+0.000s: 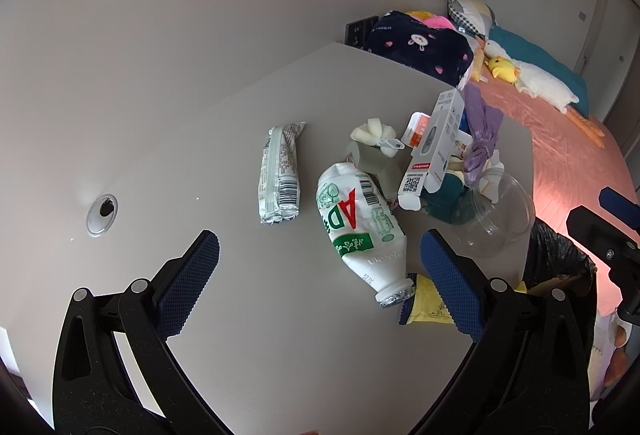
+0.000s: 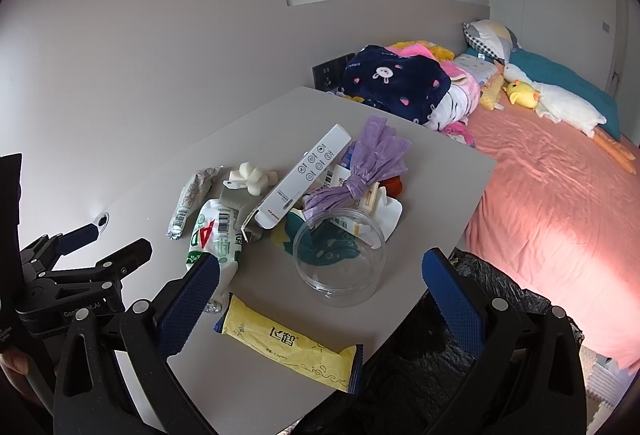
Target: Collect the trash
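Wrapper (image 2: 289, 346) lay at table (image 2: 256, 395) edge beside bin (image 2: 420, 367); 2 grippers, left (image 1: 319, 277) and right (image 2: 320, 295), hovered spread wide, empty.

Soft daylight, sharp, fisheye-warped edges

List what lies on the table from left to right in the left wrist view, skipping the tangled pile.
Round cable hole → silver snack wrapper → crushed white AD bottle → clear plastic cup, lying on its side at the table's right edge.

Grey table (image 2: 280, 387), pink bed (image 2: 560, 203), pale walls (image 2: 160, 35)
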The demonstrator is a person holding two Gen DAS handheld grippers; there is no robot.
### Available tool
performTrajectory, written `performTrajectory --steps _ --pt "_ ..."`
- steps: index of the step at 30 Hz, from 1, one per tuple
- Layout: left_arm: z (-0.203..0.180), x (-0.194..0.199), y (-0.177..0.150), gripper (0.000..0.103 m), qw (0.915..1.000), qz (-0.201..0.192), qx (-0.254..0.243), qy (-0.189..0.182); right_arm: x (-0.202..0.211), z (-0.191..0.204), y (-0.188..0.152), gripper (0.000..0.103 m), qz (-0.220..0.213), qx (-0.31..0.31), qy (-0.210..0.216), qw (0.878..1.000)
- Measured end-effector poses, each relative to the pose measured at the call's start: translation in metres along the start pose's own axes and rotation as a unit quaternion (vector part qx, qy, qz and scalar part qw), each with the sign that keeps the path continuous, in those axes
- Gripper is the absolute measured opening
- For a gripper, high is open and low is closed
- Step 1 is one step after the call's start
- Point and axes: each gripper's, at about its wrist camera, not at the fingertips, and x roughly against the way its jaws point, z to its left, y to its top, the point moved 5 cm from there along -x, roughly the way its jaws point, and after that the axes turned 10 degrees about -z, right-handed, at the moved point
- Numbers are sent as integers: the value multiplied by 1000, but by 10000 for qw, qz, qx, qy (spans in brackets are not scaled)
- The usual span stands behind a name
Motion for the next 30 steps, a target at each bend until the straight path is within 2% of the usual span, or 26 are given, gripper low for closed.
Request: performTrajectory --steps 30 --pt "-6 -1 -3 97 9999 71 -130 -64 -1 2 -4 101 50 0 87 9999"
